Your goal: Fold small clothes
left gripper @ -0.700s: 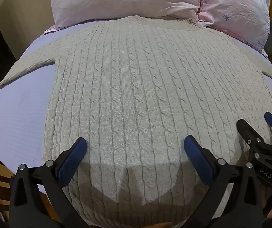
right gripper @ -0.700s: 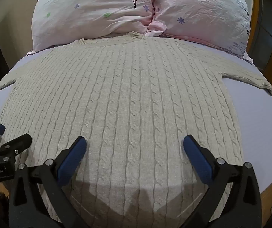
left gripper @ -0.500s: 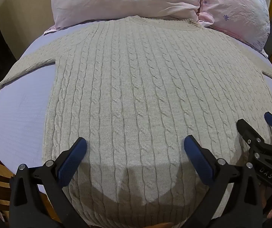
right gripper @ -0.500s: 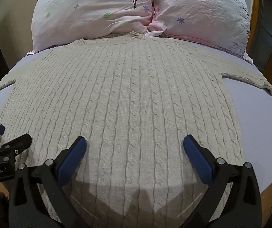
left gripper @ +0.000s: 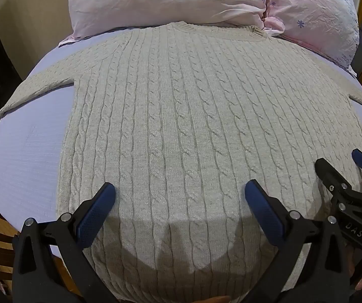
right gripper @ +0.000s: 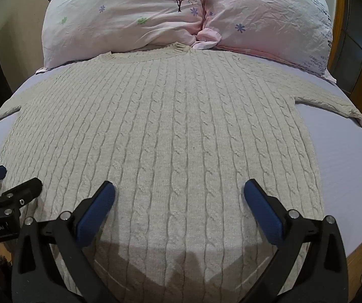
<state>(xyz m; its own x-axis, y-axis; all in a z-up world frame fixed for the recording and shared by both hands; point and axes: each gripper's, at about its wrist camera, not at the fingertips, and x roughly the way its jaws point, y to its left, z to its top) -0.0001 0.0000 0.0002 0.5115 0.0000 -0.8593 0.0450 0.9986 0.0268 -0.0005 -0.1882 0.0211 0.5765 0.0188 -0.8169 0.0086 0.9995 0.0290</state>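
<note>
- One cream cable-knit sweater [left gripper: 188, 131] [right gripper: 170, 139], spread flat and unfolded across the bed, neckline toward the head edge, hem hanging at the near edge.
- Two sleeves stretched out sideways: left sleeve [left gripper: 39, 88] reaching toward the bed's left edge, right sleeve [right gripper: 337, 106] toward the right edge.
- Ribbed collar [right gripper: 181, 48] touching the two pillows.
- Left gripper [left gripper: 179, 194] over the hem, nearer the left side of the sweater; blue-padded fingers [left gripper: 97, 212] spread wide, nothing between them.
- Right gripper [right gripper: 178, 193] over the hem, nearer the right side; fingers [right gripper: 261, 209] likewise spread wide, holding nothing.
- Each gripper visible at the edge of the other's view: right one at the right border [left gripper: 345, 192], left one at the left border [right gripper: 9, 189].
- Cannot tell whether any fingertip touches the knit.
- Shadows of the tools falling on the hem.
- One lilac bedsheet [left gripper: 19, 156] [right gripper: 345, 164] under the sweater.
- Two pink floral pillows at the head edge, side by side and touching: left pillow [right gripper: 120, 20], right pillow [right gripper: 276, 17].
- No containers in view.
</note>
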